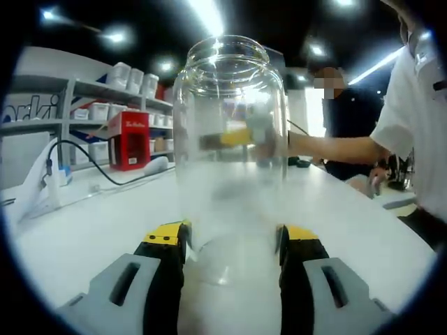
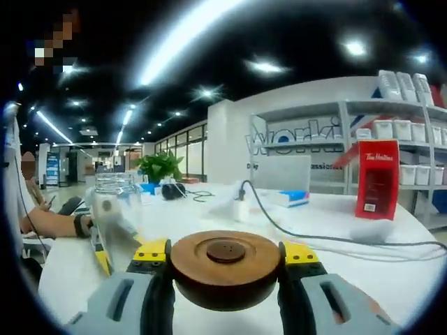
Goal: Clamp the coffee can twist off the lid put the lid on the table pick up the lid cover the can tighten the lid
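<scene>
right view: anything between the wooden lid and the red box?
A dark cable crosses bare white tabletop between the round wooden lid and the red box, per right gripper view.

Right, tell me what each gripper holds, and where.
Left gripper clamps the glass jar at its base; right gripper holds the wooden lid by its rim.

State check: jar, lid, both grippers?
Jar: upright on the table, open, looks empty, clamped at its base.
Lid: off the jar, held flat between the right jaws.
Left gripper: shut on jar.
Right gripper: shut on lid.
</scene>
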`<act>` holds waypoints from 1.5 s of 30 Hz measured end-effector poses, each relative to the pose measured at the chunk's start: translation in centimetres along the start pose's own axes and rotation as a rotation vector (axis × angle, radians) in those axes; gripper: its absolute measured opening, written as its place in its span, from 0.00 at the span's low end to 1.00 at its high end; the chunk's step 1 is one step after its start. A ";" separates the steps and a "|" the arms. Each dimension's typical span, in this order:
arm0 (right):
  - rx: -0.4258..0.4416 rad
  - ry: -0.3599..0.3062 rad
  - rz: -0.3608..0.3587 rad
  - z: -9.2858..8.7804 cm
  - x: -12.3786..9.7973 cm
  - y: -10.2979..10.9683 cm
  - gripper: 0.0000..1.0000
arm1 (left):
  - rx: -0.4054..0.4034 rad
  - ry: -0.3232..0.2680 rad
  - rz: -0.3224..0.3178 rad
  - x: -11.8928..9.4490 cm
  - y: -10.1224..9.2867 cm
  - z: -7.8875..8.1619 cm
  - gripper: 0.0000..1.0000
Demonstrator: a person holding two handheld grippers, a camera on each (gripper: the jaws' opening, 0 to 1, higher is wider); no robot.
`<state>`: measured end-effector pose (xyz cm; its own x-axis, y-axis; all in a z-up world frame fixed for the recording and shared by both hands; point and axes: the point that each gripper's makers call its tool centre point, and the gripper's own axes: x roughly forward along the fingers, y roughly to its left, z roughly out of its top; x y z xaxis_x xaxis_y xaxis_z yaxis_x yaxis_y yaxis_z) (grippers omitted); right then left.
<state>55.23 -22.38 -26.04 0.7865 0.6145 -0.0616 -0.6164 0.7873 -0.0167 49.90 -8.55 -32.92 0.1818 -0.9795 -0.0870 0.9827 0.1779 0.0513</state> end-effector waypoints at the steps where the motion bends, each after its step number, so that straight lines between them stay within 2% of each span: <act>1: -0.002 0.008 -0.011 -0.3 0.0 -0.2 0.55 | 0.003 0.000 0.001 0.0 0.0 0.0 0.45; 6: -0.005 0.035 -0.038 -1.6 0.0 -0.8 0.55 | 0.003 0.001 0.000 0.0 -0.2 0.0 0.45; 14: -0.026 0.093 -0.124 -4.2 0.3 -2.8 0.55 | 0.004 0.001 0.000 0.0 -0.3 0.1 0.45; 21: 0.024 0.127 -0.208 -5.6 0.6 -4.6 0.55 | 0.004 0.001 -0.001 0.0 -0.3 0.1 0.45; 23: 0.011 0.143 -0.226 -6.0 0.6 -5.0 0.55 | 0.004 0.000 -0.001 0.0 -0.3 0.1 0.45; 45: -0.012 0.175 -0.267 -8.0 1.0 -6.1 0.55 | 0.005 0.001 -0.002 0.1 -0.7 0.1 0.45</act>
<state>59.43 -27.00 -34.02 0.9027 0.3672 -0.2243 -0.3901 0.9183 -0.0668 49.19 -8.76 -32.85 0.1796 -0.9798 -0.0880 0.9830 0.1752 0.0557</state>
